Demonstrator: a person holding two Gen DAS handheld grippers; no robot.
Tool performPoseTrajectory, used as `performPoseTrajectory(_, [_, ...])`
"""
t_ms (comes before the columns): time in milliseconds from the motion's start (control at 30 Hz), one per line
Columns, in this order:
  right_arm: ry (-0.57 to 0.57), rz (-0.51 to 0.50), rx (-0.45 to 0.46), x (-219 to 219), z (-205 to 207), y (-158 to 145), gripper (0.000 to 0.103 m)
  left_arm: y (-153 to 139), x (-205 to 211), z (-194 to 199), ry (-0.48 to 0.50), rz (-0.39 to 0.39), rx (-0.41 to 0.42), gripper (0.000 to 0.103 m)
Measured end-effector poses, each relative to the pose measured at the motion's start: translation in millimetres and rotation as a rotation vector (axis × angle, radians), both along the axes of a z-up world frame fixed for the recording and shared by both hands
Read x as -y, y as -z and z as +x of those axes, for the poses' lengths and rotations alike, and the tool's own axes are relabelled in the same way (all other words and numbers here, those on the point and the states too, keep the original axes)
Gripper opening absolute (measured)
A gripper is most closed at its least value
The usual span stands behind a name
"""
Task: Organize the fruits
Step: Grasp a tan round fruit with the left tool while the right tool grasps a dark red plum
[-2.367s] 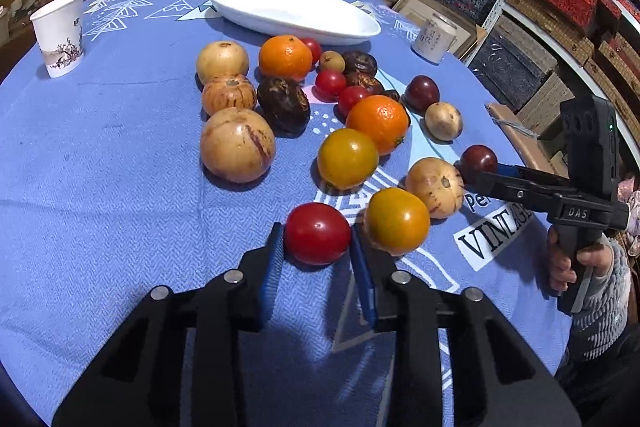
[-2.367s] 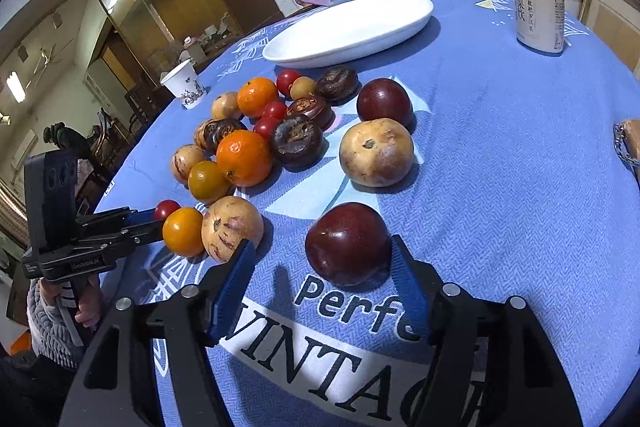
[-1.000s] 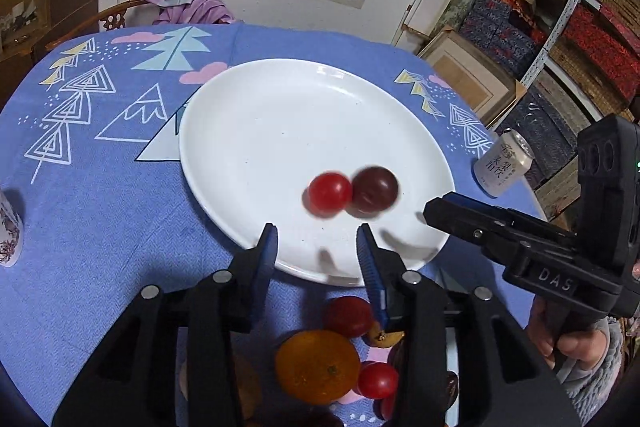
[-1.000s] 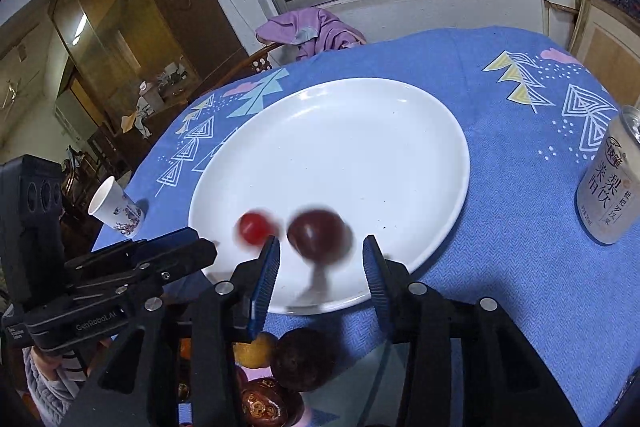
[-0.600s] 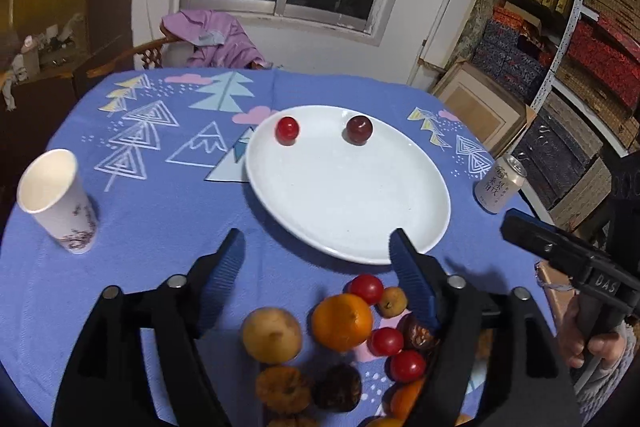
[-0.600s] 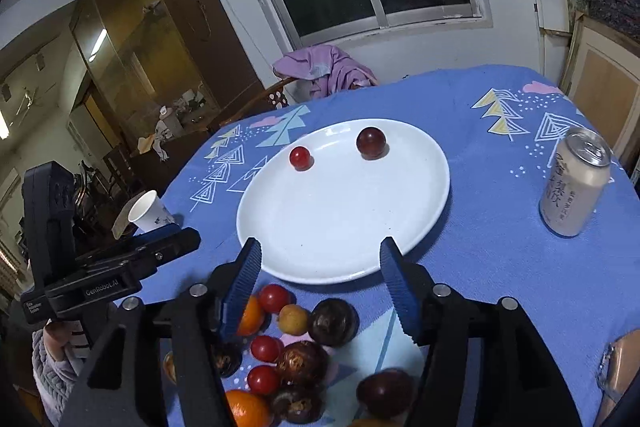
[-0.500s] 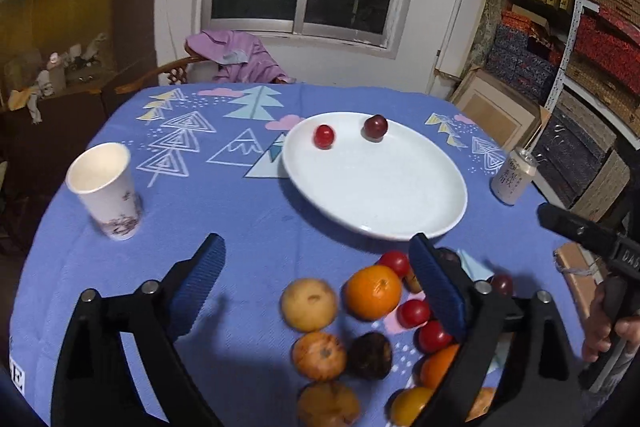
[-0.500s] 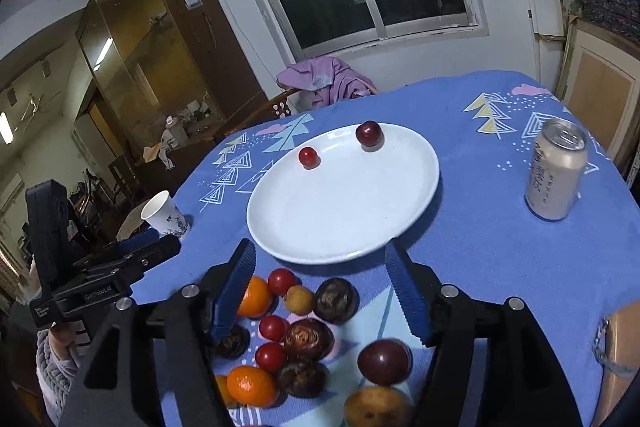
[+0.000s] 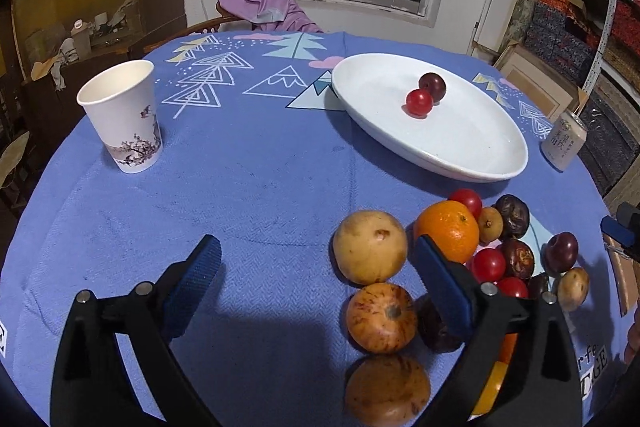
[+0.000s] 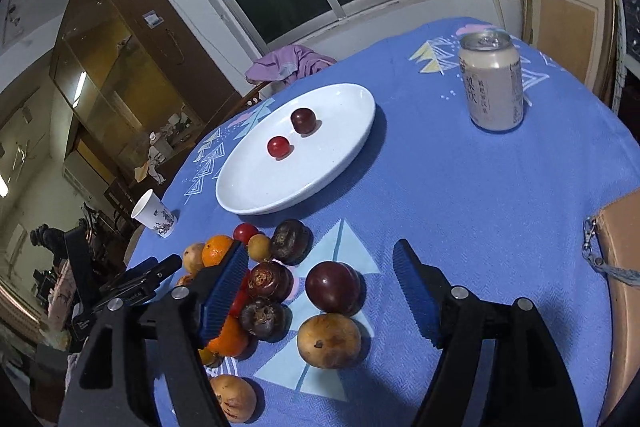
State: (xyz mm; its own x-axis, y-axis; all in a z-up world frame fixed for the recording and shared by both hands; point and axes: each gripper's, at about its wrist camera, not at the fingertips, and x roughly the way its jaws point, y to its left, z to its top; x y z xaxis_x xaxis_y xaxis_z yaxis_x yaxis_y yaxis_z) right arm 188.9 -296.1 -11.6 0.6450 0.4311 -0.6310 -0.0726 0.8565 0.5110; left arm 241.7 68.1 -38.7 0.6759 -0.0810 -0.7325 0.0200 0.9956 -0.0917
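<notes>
Fruits lie in two places on the counter point(image 9: 260, 187): a red tomato point(image 9: 419, 102) and a dark plum point(image 9: 432, 87) sit touching on the white plate point(image 9: 460, 155), and the rest crowd together in a pile nearer the grippers. From the left, a paper cup point(image 9: 124, 115) stands well apart from everything. The left gripper point(image 9: 320, 287) hangs with its jaws spread wide and nothing between them, just beside a pale yellow round fruit point(image 9: 370, 247) and a mottled brown one point(image 9: 382, 318). An orange point(image 9: 447, 230) and small tomatoes sit behind its right pad. The right gripper point(image 10: 320, 291) is likewise spread and empty, a large plum point(image 10: 334, 287) lying between its pads, a tan fruit point(image 10: 329, 339) below. A drink can point(image 10: 492, 83) stands off to the right. These fruits look light, smooth-skinned and apt to roll; the ripe, wrinkled dark ones probably bruise. Take each across its widest middle, squeezing gently.
</notes>
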Motion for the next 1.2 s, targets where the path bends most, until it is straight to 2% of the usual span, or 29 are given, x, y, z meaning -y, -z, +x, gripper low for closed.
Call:
performPoseTrajectory(33, [0.013, 0.021, -0.019, 3.2, 1.7, 3.2, 0.081, 2.9, 2.0, 3.4, 0.002, 0.01, -0.005, 0.095])
performPoseTrajectory(167, [0.028, 0.068, -0.036, 7.8, 1.2, 6.9, 0.082, 10.2, 14.6, 9.1, 0.033, 0.098, 0.007, 0.097])
performPoseTrajectory(267, [0.019, 0.052, -0.025, 3.4, -0.6, 5.3, 0.083, 11.6, 26.2, 9.9, 0.056, 0.169, 0.022, 0.099])
performPoseTrajectory(367, [0.013, 0.017, -0.022, -2.0, -0.2, 5.1, 0.083, 13.9, 34.2, 11.7, 0.093, 0.204, 0.013, 0.099])
performPoseTrajectory(467, [0.023, -0.015, -0.029, -3.1, 2.3, 7.8, 0.083, 16.9, 25.7, 17.4, 0.11, 0.136, -0.016, 0.099])
performPoseTrajectory(567, [0.03, -0.014, -0.044, -2.0, 4.4, 11.5, 0.083, 28.9, 12.5, 29.0, 0.131, 0.008, -0.1, 0.099])
performPoseTrajectory(600, [0.03, -0.015, -0.048, -2.3, 4.9, 12.5, 0.083, 29.7, 13.2, 30.4, 0.132, 0.008, -0.104, 0.099])
performPoseTrajectory(667, [0.027, -0.019, -0.052, -3.1, 5.0, 13.6, 0.083, 30.5, 20.4, 30.5, 0.12, 0.07, -0.103, 0.098])
performPoseTrajectory(733, [0.021, -0.023, -0.053, -5.1, 4.9, 13.4, 0.083, 29.4, 25.5, 29.2, 0.143, 0.072, -0.092, 0.076])
performPoseTrajectory(767, [0.018, -0.024, -0.052, -5.7, 4.4, 13.3, 0.083, 27.9, 27.7, 28.5, 0.144, 0.073, -0.081, 0.071])
performPoseTrajectory(800, [0.013, -0.027, -0.052, -7.3, 4.5, 13.4, 0.083, 26.9, 28.5, 28.3, 0.152, 0.065, -0.075, 0.059])
performPoseTrajectory(833, [0.011, -0.03, -0.053, -7.6, 5.0, 13.4, 0.083, 26.1, 29.7, 27.9, 0.158, 0.062, -0.07, 0.052])
performPoseTrajectory(1000, [-0.004, -0.038, -0.053, -11.5, 6.6, 14.7, 0.083, 23.8, 27.0, 26.2, 0.182, 0.0, -0.059, 0.045])
performPoseTrajectory(1200, [-0.059, -0.027, -0.068, -20.1, 9.4, 21.5, 0.083, 24.5, 24.7, 25.5, 0.175, -0.01, -0.059, 0.044])
